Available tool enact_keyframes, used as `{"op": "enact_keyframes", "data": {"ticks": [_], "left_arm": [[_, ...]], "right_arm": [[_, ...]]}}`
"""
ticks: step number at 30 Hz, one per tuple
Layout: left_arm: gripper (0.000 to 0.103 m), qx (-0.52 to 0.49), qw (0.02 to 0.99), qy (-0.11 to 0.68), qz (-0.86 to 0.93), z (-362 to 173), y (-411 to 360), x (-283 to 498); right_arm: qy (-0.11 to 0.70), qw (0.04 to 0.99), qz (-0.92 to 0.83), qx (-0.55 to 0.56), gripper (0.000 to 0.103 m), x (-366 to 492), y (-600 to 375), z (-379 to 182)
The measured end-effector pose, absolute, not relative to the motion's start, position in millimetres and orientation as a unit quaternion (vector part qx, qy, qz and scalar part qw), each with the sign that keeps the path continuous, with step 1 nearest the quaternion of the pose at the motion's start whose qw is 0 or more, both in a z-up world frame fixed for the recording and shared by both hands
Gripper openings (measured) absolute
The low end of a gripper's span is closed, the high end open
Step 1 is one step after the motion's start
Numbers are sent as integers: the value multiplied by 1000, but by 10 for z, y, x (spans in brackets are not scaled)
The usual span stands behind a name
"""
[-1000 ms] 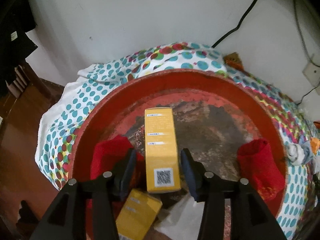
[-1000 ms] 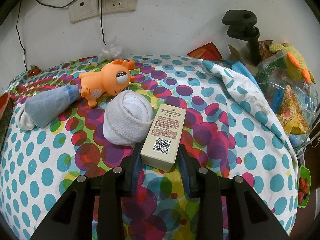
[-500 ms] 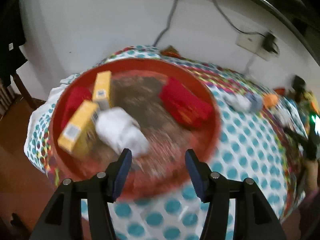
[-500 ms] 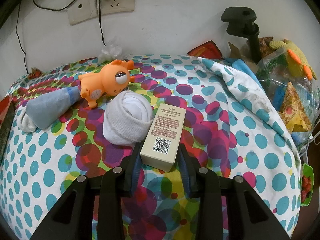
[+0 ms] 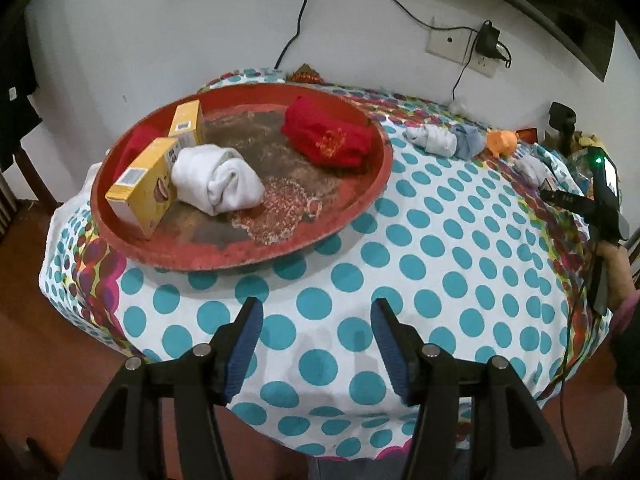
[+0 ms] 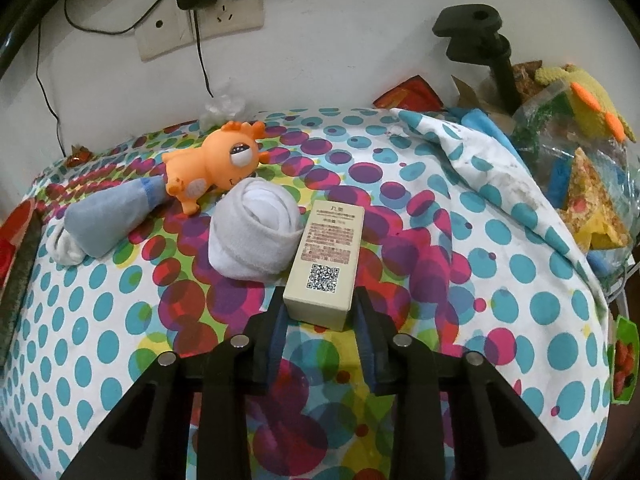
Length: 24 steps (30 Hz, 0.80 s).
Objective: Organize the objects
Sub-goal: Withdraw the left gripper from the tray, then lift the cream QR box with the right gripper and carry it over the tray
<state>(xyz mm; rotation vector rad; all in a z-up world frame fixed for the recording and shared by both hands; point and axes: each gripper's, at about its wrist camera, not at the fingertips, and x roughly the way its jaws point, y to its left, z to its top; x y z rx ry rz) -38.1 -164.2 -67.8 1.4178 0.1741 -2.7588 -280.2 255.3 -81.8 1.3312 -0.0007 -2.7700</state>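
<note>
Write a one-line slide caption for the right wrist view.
Right claw shut on a beige box beside a rolled white sock on the polka-dot cloth.

Home — spotted tablecloth (image 5: 420, 248), orange toy (image 6: 212, 164), socks (image 6: 252, 236)

I see a red tray (image 5: 372, 200) with a worn, scuffed matt floor, holding smooth yellow cardboard boxes (image 5: 140, 188), a soft white knit sock roll (image 5: 218, 180) and a red cloth bundle (image 5: 328, 140). A dotted cotton-like tablecloth (image 5: 440, 260) covers the table. A glossy orange rubbery toy (image 6: 212, 164) lies near a matt cream carton (image 6: 326, 260).
</note>
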Motion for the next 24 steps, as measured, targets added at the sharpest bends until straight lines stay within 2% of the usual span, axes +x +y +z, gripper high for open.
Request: {"op": "enact_keyframes", "data": {"ticks": [14,19,24], "left_arm": [[57,450,21,51,-891,-679,-1708,-305],[58,443,51,12,-895,-652,-1714,-298],[58,442,45,29,-895,-622,-1793,-285]], "right_arm": [[-7,26,-909,416,30,-2430,2571,-716],[-2,49,-911,409,30,-2194,2411,-620],[3,88,-910,405,30,-1990,2107,-570]]}}
